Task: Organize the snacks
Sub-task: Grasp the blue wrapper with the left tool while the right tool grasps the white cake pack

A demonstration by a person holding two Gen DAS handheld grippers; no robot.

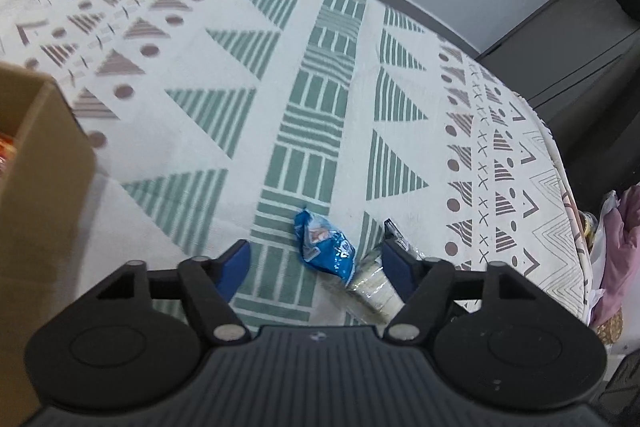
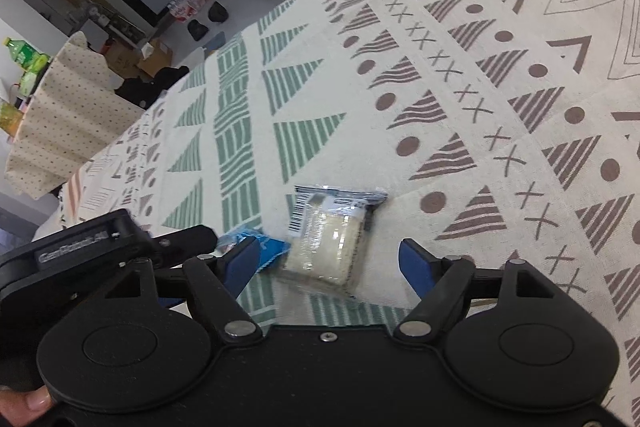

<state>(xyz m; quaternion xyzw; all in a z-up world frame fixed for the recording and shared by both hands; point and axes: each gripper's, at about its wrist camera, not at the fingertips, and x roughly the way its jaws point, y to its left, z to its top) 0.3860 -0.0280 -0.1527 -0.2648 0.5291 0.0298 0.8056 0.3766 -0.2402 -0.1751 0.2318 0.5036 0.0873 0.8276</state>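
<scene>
Lying flat, the clear cracker packet [image 2: 326, 239] points lengthwise between the right gripper [image 2: 330, 263] fingers.

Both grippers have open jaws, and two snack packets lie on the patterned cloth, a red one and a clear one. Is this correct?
Not quite: no packet is red. The left wrist view shows a blue packet beside the clear packet on the patterned cloth. The rest holds: left gripper and right gripper both have open jaws.

Both wrist views look down close over the patterned cloth [image 1: 332, 75], sharing two snack packets.
</scene>
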